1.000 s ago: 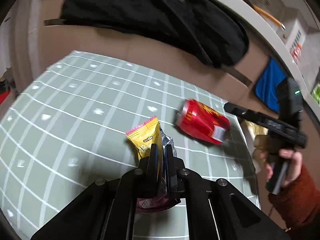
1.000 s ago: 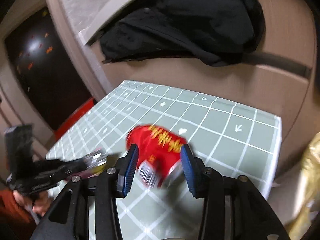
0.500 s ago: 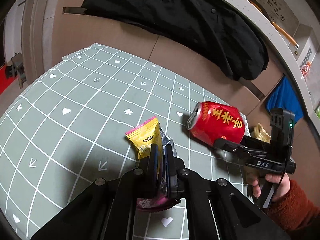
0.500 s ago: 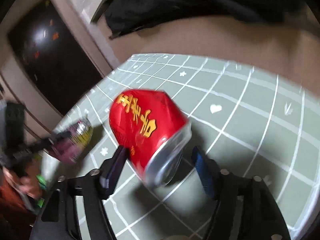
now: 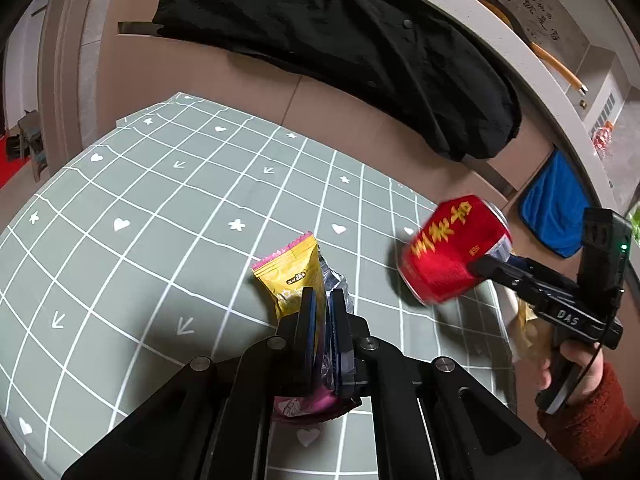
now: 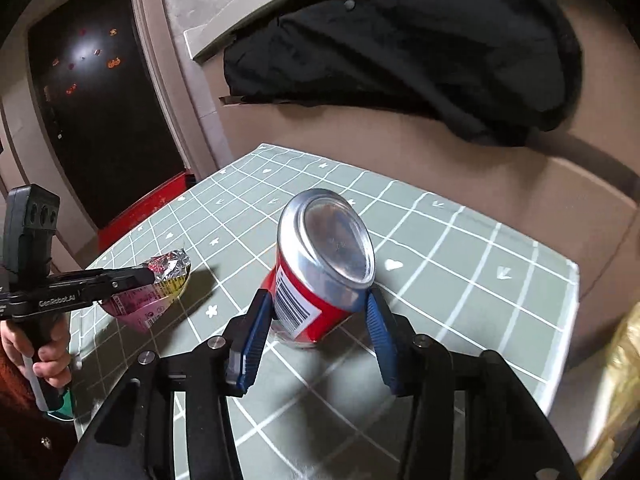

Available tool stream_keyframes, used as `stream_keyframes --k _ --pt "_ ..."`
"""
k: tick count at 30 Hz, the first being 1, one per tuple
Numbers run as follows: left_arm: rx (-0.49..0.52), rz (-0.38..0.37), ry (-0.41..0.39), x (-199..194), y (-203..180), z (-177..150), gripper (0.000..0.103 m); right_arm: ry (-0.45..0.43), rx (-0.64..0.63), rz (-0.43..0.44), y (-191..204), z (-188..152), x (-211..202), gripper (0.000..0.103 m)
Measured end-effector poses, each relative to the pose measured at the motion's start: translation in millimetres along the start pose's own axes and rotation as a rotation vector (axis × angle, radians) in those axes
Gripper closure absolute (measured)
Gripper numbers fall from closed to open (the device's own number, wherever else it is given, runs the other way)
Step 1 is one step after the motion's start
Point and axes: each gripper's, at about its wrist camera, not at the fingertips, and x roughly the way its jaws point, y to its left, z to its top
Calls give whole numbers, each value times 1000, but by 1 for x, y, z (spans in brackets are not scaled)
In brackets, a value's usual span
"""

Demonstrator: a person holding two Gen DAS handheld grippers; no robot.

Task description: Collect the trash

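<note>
- Two trash items are in view: one red can [image 6: 316, 280] and one wrapper [image 5: 294, 280], yellow at the tip and pink at the tail.
- One table [image 5: 140, 220] lies under both, covered in green cloth with a white grid and small hearts, stars and arrows.
- One black garment [image 5: 340, 40] is draped over the beige furniture behind the table; one blue cloth [image 5: 554, 208] hangs farther right.
- Two grippers are mine, one per hand.
- Left gripper [image 5: 323, 312]: jaws nearly together, clamped flat on the wrapper. The yellow end sticks out past the fingertips; the pink end hangs below them. In the right wrist view the wrapper [image 6: 160, 288] is lifted clear of the cloth, with its shadow underneath.
- Right gripper [image 6: 316, 320]: jaws set wide and closing, with the can between the blue pads [image 6: 254, 328]. The can is tilted, its silver end facing the camera and its barcode toward the left pad. The left pad touches the can wall; whether the right pad touches it I cannot tell.
- In the left wrist view the can [image 5: 452, 248] is up off the table near the right edge, held at the tip of the right gripper [image 5: 486, 266].
- One hand [image 5: 572, 368] in a rust sleeve grips the right handle; the other hand [image 6: 48, 352] grips the left handle.
</note>
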Motion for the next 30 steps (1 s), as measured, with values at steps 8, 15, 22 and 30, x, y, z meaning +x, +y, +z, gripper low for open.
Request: stream_keyframes --k 8,15,22,30 --pt "5 -34 -1 0 -9 1 96 37 -81 -147 5 15 -39 90" --pt "4 -56 6 7 -16 2 96 43 -35 -195 -3 -4 -37 52" --pt "0 -56 7 8 -15 5 96 -57 244 -216 -33 -27 -39 50" --pt "-1 -43 26 15 -10 7 96 -22 345 -202 -66 -40 -9 45"
